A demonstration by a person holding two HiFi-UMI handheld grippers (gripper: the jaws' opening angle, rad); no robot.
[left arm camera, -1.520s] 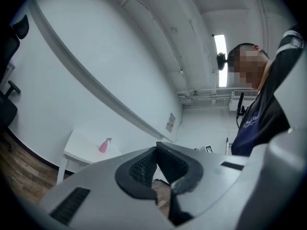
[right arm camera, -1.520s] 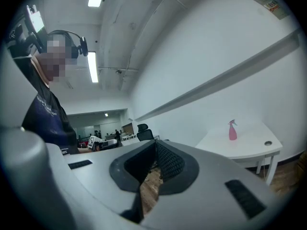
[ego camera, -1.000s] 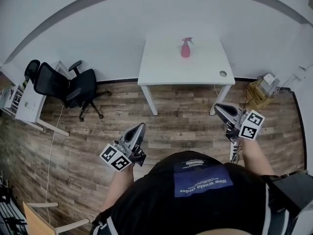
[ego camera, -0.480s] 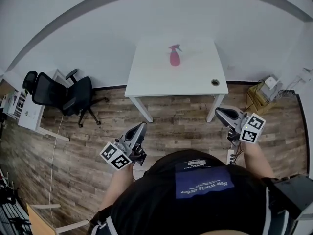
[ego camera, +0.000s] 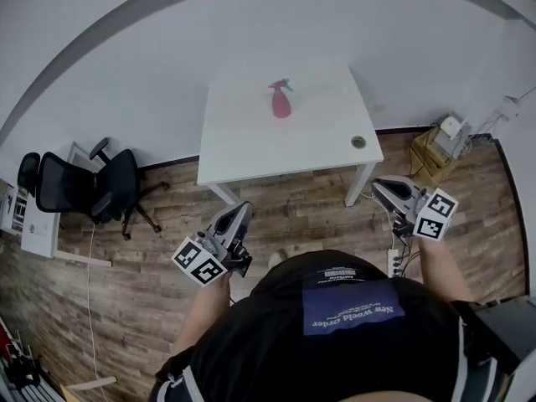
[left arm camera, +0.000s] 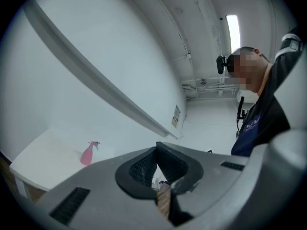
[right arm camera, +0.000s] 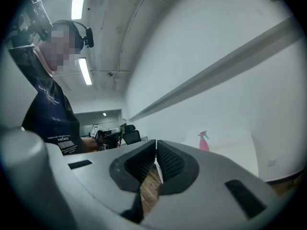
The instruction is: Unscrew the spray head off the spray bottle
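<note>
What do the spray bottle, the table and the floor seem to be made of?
Spray bottle: probably plastic, pink body; finish too small to tell.
Table: smooth white top, perhaps laminate.
Floor: wood-look planks, with grain and seams visible.

Pink plastic spray bottle [ego camera: 280,103]; white rectangular table [ego camera: 251,145]; brown wood-plank floor [ego camera: 293,203]; black swivel office chair [ego camera: 88,193]; grey left gripper [ego camera: 242,209] and grey right gripper [ego camera: 379,185], each with a black-and-white square-patterned cube.

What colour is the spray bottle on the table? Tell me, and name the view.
Pink. The bottle shows best in the head view.
</note>
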